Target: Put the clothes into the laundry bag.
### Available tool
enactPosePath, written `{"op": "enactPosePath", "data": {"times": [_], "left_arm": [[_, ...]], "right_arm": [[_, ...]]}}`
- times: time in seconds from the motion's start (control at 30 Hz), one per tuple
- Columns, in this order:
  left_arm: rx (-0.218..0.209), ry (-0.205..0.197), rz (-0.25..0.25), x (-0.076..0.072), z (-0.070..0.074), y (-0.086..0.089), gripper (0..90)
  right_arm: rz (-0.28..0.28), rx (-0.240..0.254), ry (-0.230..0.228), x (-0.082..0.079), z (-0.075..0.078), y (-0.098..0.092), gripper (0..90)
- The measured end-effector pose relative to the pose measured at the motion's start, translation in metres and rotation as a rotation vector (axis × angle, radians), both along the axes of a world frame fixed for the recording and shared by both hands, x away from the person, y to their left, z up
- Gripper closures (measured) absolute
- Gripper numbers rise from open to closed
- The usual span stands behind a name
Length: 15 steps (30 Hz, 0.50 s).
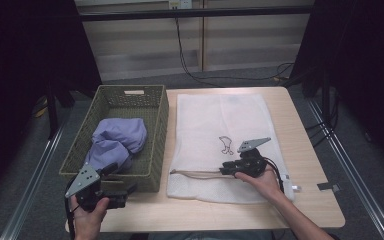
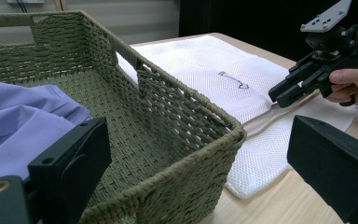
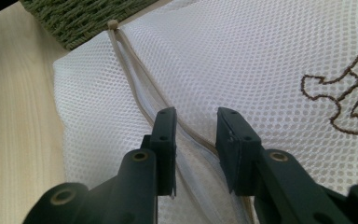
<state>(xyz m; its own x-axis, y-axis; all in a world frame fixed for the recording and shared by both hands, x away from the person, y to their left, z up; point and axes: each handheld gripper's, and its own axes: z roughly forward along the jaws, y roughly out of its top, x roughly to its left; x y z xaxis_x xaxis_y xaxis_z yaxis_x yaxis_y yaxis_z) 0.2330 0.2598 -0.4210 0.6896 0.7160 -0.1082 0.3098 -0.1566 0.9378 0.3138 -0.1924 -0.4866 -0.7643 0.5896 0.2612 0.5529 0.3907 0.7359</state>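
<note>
1. A white mesh laundry bag (image 1: 220, 145) lies flat just right of the green woven basket (image 1: 152, 150).
2. The right gripper (image 3: 196, 126), jaws spread, straddles the bag's beige zipper (image 3: 135, 70); it should pinch just one layer.
3. The left gripper (image 2: 186, 154), jaws apart and empty, hovers at the basket's near corner.

Both grippers low, jaws apart
Left gripper (image 1: 111, 192) held level, wide open; right gripper (image 3: 195, 140) angled down, jaws parted.
</note>
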Motion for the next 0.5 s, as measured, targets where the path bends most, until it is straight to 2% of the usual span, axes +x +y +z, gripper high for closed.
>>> {"op": "enactPosePath", "data": {"times": [0.17,0.5], "left_arm": [[0.015,-0.001,-0.008,0.000,0.000,-0.001,5.9],[0.003,0.001,-0.002,0.001,0.000,0.002,5.6]], "right_arm": [[0.002,-0.021,0.000,0.001,-0.004,0.001,69.6],[0.004,-0.069,0.001,0.001,-0.012,0.005,69.3]]}}
